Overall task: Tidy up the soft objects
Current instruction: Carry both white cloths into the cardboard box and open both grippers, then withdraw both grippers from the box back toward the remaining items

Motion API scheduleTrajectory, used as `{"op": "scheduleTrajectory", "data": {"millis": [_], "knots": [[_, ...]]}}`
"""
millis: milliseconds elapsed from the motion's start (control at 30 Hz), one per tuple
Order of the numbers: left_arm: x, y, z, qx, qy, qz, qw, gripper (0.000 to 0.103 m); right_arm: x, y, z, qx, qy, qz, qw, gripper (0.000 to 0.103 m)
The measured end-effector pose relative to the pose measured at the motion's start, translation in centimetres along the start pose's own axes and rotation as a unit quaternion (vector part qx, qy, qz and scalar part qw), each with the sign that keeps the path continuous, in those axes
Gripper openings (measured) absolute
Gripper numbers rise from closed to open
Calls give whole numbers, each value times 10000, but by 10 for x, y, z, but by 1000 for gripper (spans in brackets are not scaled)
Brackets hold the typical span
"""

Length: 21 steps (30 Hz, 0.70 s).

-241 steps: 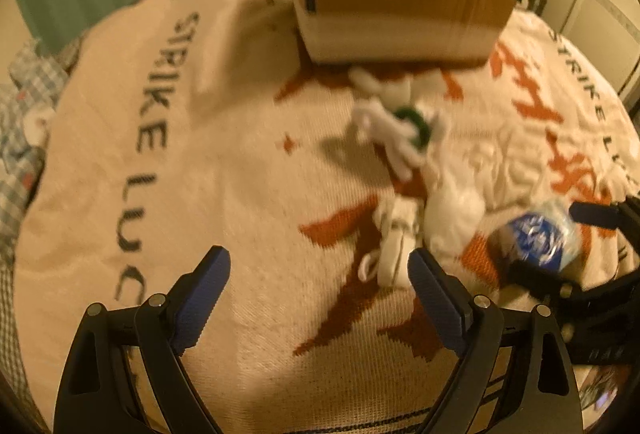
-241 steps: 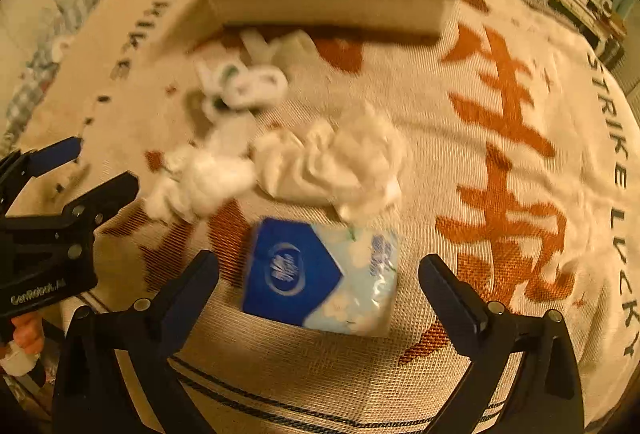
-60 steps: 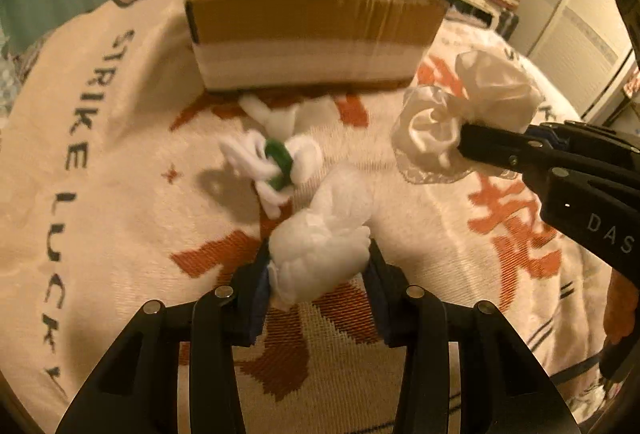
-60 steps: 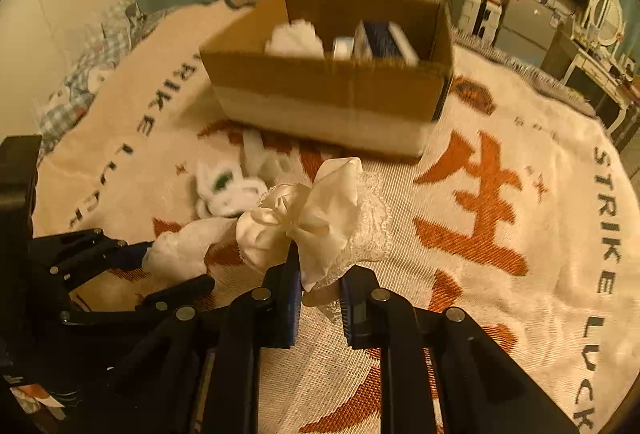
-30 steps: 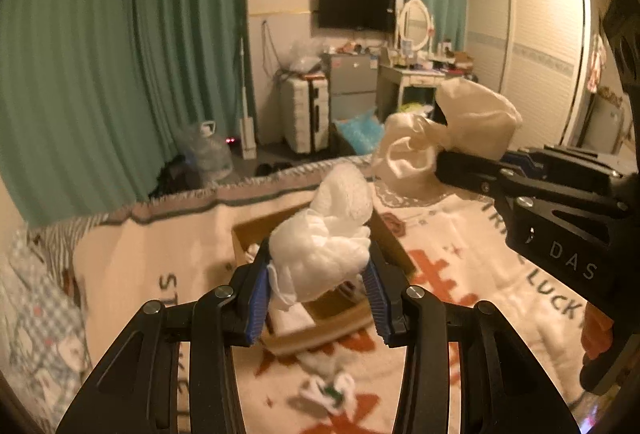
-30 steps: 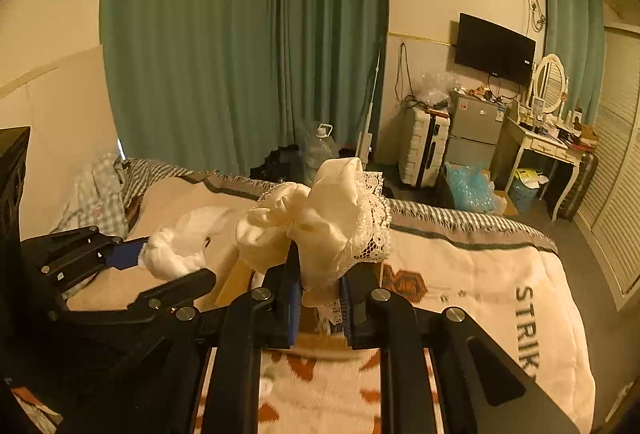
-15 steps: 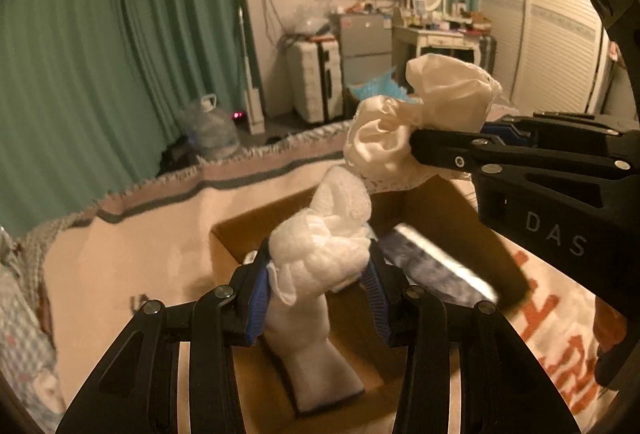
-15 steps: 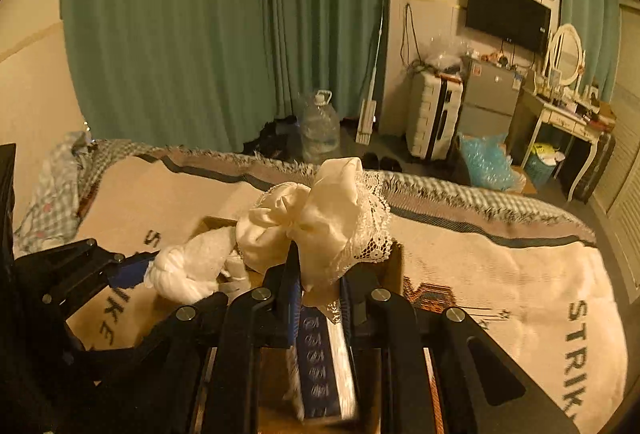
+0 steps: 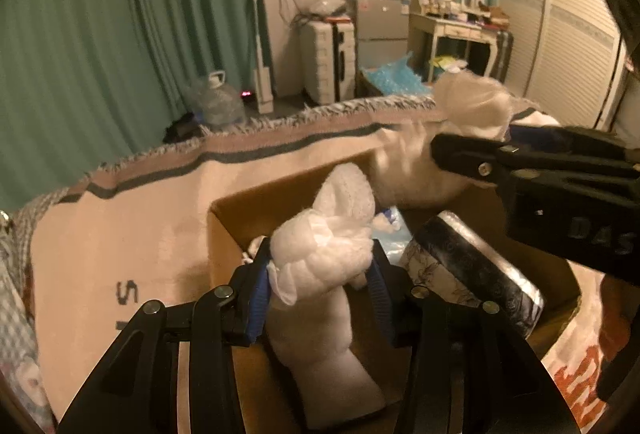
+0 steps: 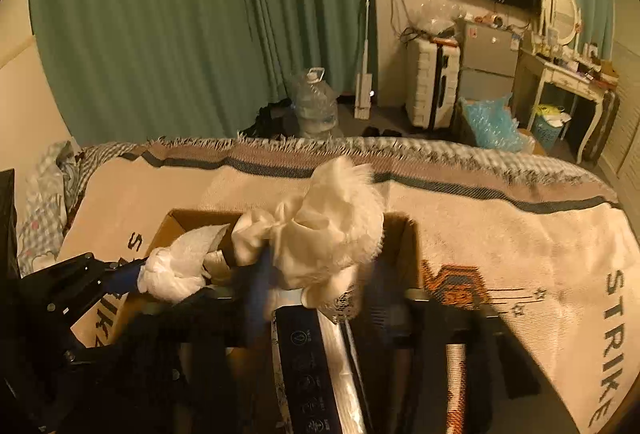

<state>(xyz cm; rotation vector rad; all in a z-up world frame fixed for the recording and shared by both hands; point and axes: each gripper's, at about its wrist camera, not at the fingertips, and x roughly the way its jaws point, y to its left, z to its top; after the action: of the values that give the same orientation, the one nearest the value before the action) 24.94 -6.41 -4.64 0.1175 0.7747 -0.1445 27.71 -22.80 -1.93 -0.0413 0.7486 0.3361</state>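
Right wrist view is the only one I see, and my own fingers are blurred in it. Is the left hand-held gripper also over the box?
Observer: Yes. The left wrist view shows the left hand-held gripper above the open cardboard box. Its jaws are opening, with the white bundle between the blue pads.
Operator: What lies under that bundle?
Observer: A white soft roll stands in the box just below it, beside the dark tissue pack.
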Motion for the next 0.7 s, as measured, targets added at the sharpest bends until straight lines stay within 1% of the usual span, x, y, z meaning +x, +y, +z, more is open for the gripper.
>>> {"op": "scheduleTrajectory", "data": {"millis": [33,67,100,133,233,300,433,500,567,600,633,700], "knots": [[-2,0,1,-14,30,59,10000,60,-7,1,2,15,-59,-47,10000,60],[-9,0,3,-35,2,57,10000,62,-14,1,4,38,-103,-77,9999,62],[-15,1,4,-49,-52,50,10000,63,-20,1,7,59,-123,-100,9999,67],[-27,0,7,-37,-126,46,9999,63,-30,1,10,76,-156,-118,9998,70],[-54,-2,15,23,-290,68,9996,63,-62,3,21,35,-318,-212,9993,71],[-84,-3,23,39,-487,108,9987,63,-87,6,28,-12,-440,-263,9987,73],[-145,1,38,49,-973,179,9951,63,-157,14,45,-28,-836,-341,9959,77],[-181,5,42,-30,-1209,136,9926,63,-195,23,49,-89,-1022,-394,9939,78],[-214,10,43,-107,-1400,95,9901,65,-229,34,49,-181,-1175,-440,9919,82],[-232,12,42,-146,-1487,86,9887,83,-245,41,48,-234,-1239,-467,9909,84],[-247,16,40,-207,-1582,105,9871,95,-258,46,46,-276,-1283,-480,9902,86],[-277,21,34,-313,-1827,144,9826,95,-288,59,39,-351,-1367,-474,9889,88]]}}
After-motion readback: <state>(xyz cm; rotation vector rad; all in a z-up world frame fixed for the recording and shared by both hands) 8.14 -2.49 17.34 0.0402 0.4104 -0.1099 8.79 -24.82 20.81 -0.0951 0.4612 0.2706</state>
